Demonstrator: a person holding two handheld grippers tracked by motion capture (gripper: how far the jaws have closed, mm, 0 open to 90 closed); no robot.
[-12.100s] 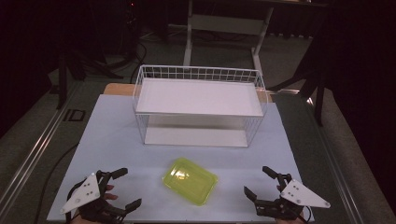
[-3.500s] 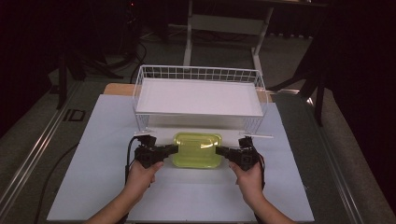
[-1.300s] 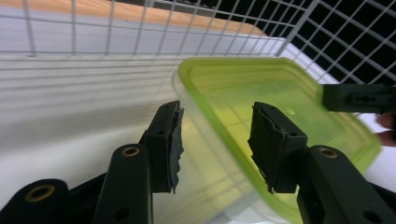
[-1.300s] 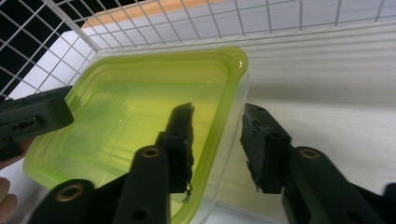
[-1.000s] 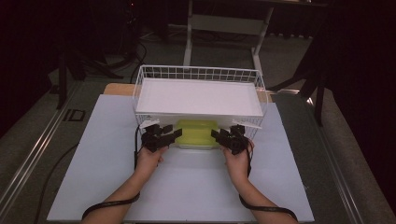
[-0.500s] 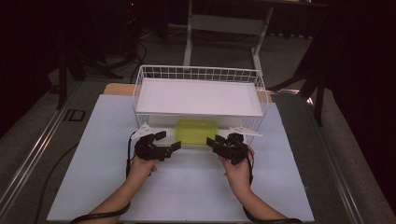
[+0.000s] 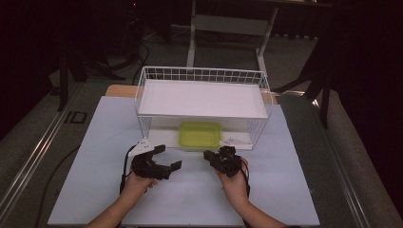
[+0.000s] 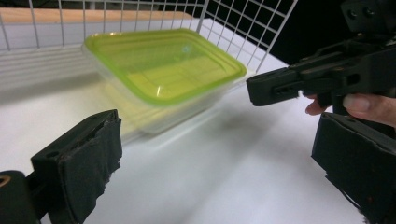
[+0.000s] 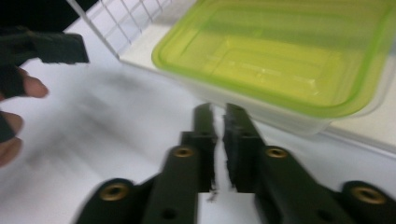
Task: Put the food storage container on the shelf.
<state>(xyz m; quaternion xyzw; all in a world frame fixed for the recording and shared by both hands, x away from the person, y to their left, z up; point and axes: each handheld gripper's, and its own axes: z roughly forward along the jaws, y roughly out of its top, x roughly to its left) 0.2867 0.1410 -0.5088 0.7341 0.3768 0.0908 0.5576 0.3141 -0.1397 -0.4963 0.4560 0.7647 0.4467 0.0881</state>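
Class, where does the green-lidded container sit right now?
In the high view, the green-lidded container sits on the lower level of the white wire shelf, just beyond both grippers.

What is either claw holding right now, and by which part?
Nothing is held. The left claw has just been opening and stands wide and empty; the right claw has just closed on nothing. The green-lidded container sits free under the wire shelf.

You get one readable mark: "ID" [image 7: 76, 117], dark letters lying sideways on floor strip left of table [image 7: 109, 142]. Nothing legible on box [image 7: 200, 134], rack [image 7: 202, 76] or grippers.
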